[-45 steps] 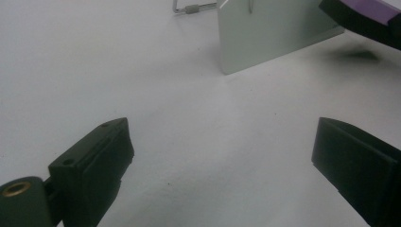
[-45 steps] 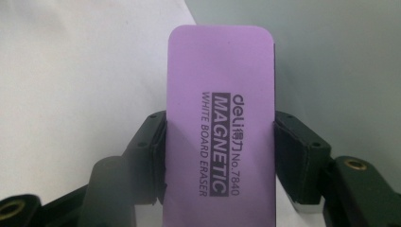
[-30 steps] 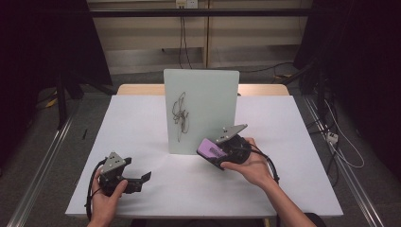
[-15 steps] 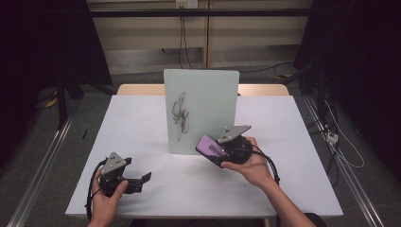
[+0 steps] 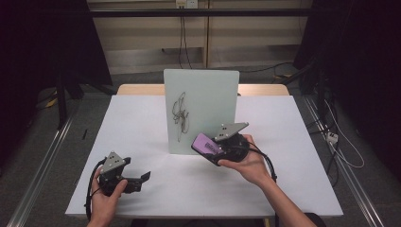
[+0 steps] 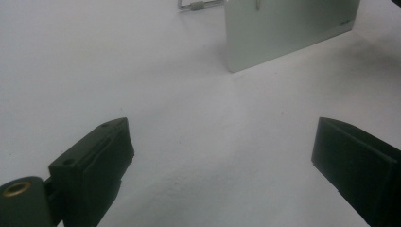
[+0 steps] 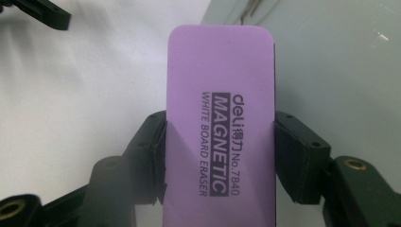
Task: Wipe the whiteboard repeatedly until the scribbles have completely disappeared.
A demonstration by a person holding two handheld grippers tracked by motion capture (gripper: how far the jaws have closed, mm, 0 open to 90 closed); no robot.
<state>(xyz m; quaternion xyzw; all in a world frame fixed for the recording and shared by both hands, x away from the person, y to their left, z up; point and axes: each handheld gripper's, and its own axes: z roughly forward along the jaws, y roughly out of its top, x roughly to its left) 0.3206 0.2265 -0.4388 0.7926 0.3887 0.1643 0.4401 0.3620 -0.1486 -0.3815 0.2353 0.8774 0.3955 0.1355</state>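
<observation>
A small whiteboard (image 5: 203,109) stands upright in the middle of the white table, with a black scribble (image 5: 180,115) on its left half. My right gripper (image 5: 210,147) is shut on a purple whiteboard eraser (image 5: 206,144), held just in front of the board's lower right part. In the right gripper view the eraser (image 7: 221,127) sits clamped between both jaws, with the board (image 7: 340,71) close behind it. My left gripper (image 5: 144,177) rests near the table's front left, open and empty. The left gripper view looks between wide-apart jaws toward the board's lower edge (image 6: 288,42).
The white table (image 5: 142,123) has bare surface all around the board. A wooden table edge (image 5: 142,89) shows behind it. Cables trail on the floor at the right (image 5: 340,142). A metal ring (image 6: 196,5) lies behind the board's corner in the left gripper view.
My right gripper with the eraser has shifted slightly toward the board's foot. The left gripper has stayed where it was.
</observation>
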